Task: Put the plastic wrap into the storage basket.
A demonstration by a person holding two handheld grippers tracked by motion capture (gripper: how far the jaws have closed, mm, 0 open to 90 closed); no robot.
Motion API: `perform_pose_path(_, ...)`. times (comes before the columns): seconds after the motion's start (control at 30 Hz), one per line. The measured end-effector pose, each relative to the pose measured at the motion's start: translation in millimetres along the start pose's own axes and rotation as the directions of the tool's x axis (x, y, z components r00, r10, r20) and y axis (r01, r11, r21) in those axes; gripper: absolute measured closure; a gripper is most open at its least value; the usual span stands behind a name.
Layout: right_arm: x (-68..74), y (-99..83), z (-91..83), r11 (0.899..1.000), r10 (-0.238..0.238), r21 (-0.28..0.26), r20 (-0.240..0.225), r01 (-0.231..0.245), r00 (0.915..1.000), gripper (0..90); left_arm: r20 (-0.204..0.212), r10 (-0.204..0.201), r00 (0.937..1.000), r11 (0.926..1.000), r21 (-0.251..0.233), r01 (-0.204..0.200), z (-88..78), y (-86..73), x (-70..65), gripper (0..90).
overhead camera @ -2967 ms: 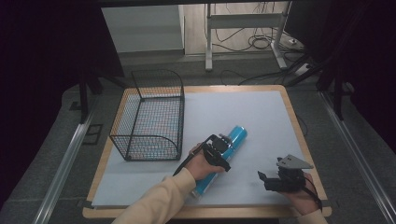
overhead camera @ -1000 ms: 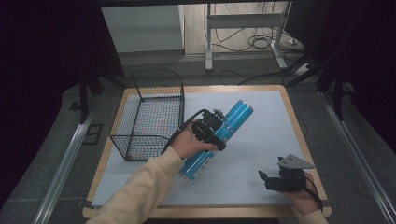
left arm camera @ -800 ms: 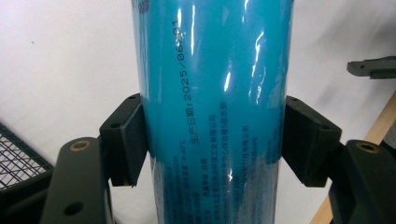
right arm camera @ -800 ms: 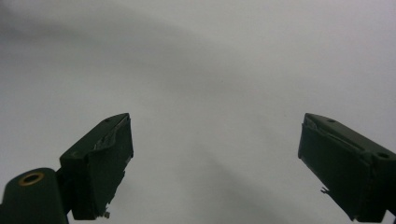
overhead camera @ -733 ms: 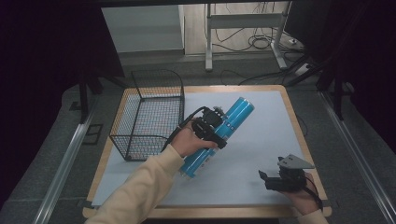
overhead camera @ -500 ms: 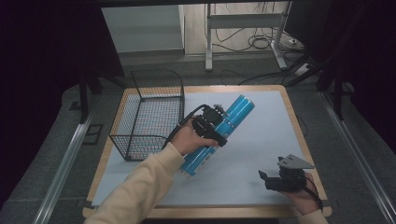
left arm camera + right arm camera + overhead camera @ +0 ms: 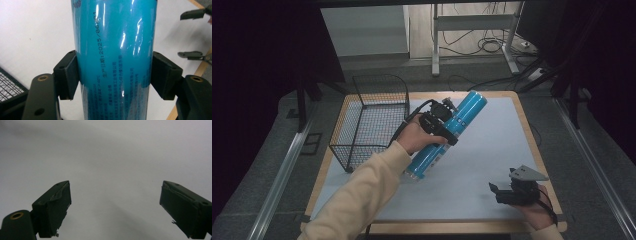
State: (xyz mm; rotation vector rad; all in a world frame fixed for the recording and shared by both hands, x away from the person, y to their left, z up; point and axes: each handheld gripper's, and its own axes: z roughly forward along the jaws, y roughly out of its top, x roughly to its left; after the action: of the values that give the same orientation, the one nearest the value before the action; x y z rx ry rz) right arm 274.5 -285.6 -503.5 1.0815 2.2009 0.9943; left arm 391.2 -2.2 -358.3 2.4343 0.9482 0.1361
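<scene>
A long blue cylinder in glossy film (image 7: 470,107) hangs tilted above the white mat, its top end pointing to the far right. My left gripper (image 7: 450,125) is shut on its middle. In the left gripper view both black pads (image 7: 68,72) press on the sides of the cylinder (image 7: 115,37), which has printed text running along it. Near the table's front right corner my right gripper (image 7: 497,193) stays low over the mat. Its jaws stand wide apart in the right gripper view (image 7: 115,205), with nothing between them.
A black wire basket (image 7: 362,150) stands on the left part of the table, just left of the held cylinder. The white mat (image 7: 492,145) covers a wooden table top. Metal rails run along both sides of the table, and table legs and cables lie beyond the far edge.
The left gripper has lifted the blue cylinder off the mat and carried it up and a little toward the far side. The right gripper has stayed where it was.
</scene>
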Motion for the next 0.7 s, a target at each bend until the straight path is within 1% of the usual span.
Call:
perform_pose_path(0.17, 0.2, 0.0, -0.2, 1.000, -0.001, 0.003, -0.002, 0.001, 1.0000, 10.4, -0.004, -0.006, 1.0000, 1.0000, -0.002, 0.006, -1.8, 7.9, 5.7, 31.8)
perform_pose_path(0.2, 0.0, 0.0, -0.2, 1.000, -0.002, 0.002, -0.001, 0.002, 1.0000, 10.4, -0.006, -0.006, 1.0000, 1.0000, -0.008, 0.006, -3.4, 11.5, 9.9, 31.8)
perform_pose_path(0.23, -0.4, -0.1, -0.2, 1.000, -0.003, 0.003, -0.001, 0.003, 1.0000, 10.4, -0.006, -0.006, 1.0000, 1.0000, -0.008, 0.006, -3.4, 11.5, 9.9, 31.8)
perform_pose_path(0.27, -0.6, -0.2, -0.2, 1.000, 0.000, 0.003, 0.000, 0.000, 1.0000, 10.4, -0.013, -0.009, 0.9999, 0.9999, -0.006, 0.009, -5.2, 15.0, 13.5, 31.8)
perform_pose_path(0.37, -1.3, -0.2, 0.1, 1.000, 0.004, 0.002, 0.000, -0.004, 1.0000, 10.4, -0.020, -0.009, 0.9998, 0.9999, -0.005, 0.009, -7.7, 19.5, 18.6, 31.8)
perform_pose_path(0.4, -1.4, -0.3, 0.3, 1.000, 0.004, 0.000, 0.000, -0.004, 1.0000, 10.4, -0.020, -0.009, 0.9998, 0.9999, -0.005, 0.009, -7.7, 19.5, 18.6, 31.8)
perform_pose_path(0.5, -1.5, -0.4, 0.5, 1.000, 0.003, 0.002, 0.001, -0.003, 1.0000, 10.4, -0.029, -0.017, 0.9994, 0.9998, -0.005, 0.017, -9.5, 24.6, 26.0, 31.8)
perform_pose_path(0.7, -1.6, -0.4, 0.9, 1.000, 0.003, 0.003, 0.001, -0.003, 1.0000, 10.4, -0.040, -0.025, 0.9989, 0.9996, -0.014, 0.025, -13.1, 29.5, 34.4, 31.8)
